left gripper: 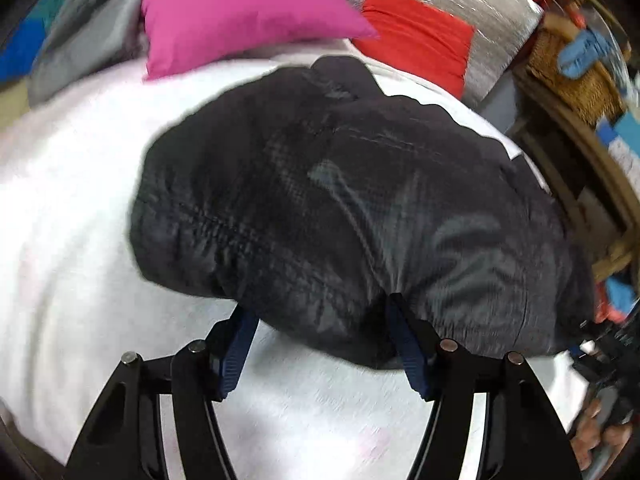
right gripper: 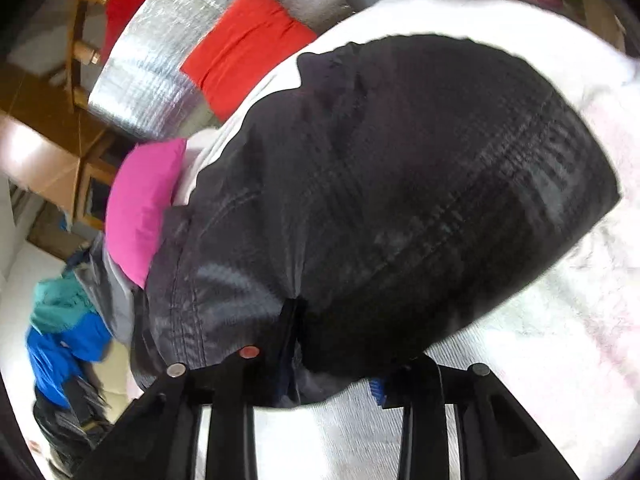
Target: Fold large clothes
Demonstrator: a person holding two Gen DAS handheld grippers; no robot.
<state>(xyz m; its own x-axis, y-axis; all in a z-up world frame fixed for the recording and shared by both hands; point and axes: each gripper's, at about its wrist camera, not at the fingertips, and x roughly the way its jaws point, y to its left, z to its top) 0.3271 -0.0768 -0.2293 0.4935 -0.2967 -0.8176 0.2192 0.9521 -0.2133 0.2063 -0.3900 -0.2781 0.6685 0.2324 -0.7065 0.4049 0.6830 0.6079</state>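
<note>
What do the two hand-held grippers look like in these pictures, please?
The left gripper has black angular arms with cut-out slots, round silver pins at the joints and dark blue ribbed pads. The right gripper has the same black frame and metal pins; only a small bit of blue pad shows. No cables or sleeves are visible.

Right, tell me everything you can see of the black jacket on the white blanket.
The black jacket is a thin, shiny, nylon-like garment with stitched seams and a gathered, elastic-looking hem. It lies bunched in a rounded heap on the white blanket, its far end near the pink pillow. A pale panel shows at one edge. The left gripper has its fingers at the near hem, which bulges between them; the right gripper also works at the fabric edge. Whether either truly pinches cloth is unclear.
</note>
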